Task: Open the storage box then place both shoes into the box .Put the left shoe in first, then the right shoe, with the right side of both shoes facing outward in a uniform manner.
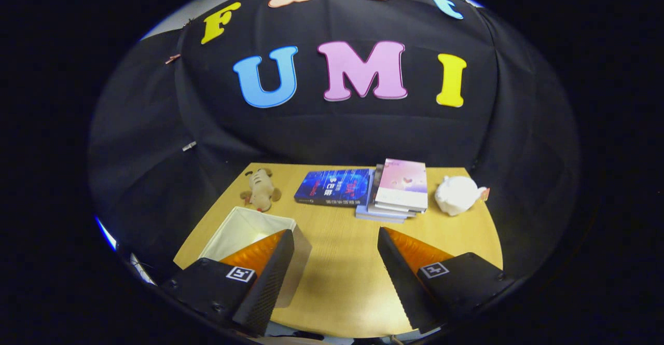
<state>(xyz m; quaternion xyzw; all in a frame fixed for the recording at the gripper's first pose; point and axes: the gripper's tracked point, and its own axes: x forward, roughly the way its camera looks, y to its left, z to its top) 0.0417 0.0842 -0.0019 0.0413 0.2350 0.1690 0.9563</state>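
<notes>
A white fabric storage box (pixel 244 228) stands on the wooden table (pixel 342 262), open at the top, partly behind the left finger (pixel 270 267). Its inside looks pale and bare where I can see it. My gripper (pixel 336 236) hovers above the table's near half with its fingers spread wide and only bare tabletop between them. The box sits just left of the gap, touching the line of the left finger in this view.
Beyond the fingers lie a blue book (pixel 333 187) and a stack of books with a pink cover (pixel 399 187). A tan plush toy (pixel 261 189) lies behind the box. A white plush figure (pixel 457 194) sits at the far right. Black cloth walls surround the table.
</notes>
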